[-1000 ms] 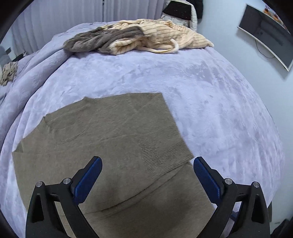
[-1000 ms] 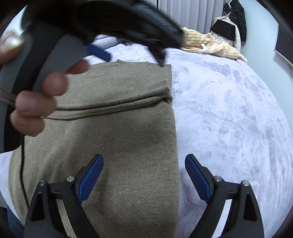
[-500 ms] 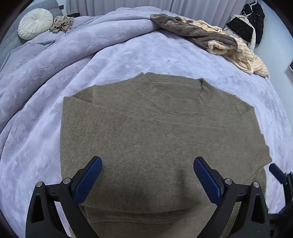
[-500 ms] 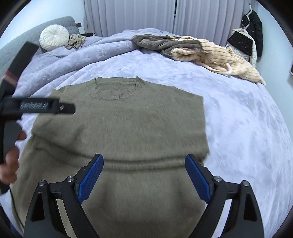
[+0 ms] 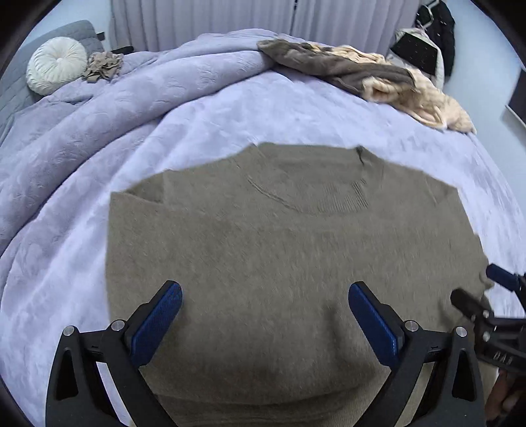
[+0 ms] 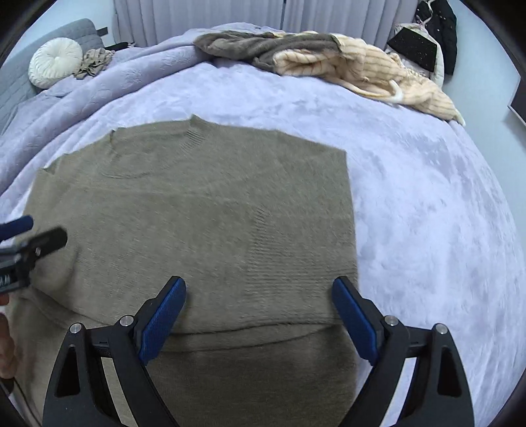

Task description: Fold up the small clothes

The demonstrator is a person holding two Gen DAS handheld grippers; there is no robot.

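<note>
An olive-brown knit sweater lies flat on the lilac bedspread, collar away from me, with its sleeves folded in across the body. It also shows in the right wrist view, where a folded-in sleeve with a ribbed cuff crosses the lower body. My left gripper is open and empty just above the sweater's lower middle. My right gripper is open and empty above the sweater's lower right part. Each gripper's tip shows at the edge of the other's view.
A pile of grey and cream striped clothes lies at the far side of the bed. A round white cushion and a small beige cloth sit at the far left. Dark garments hang at the far right.
Both grippers swung from the sweater's right side to face it from its hem. Over the last half second they drew slightly nearer; the sweater lies as before.
</note>
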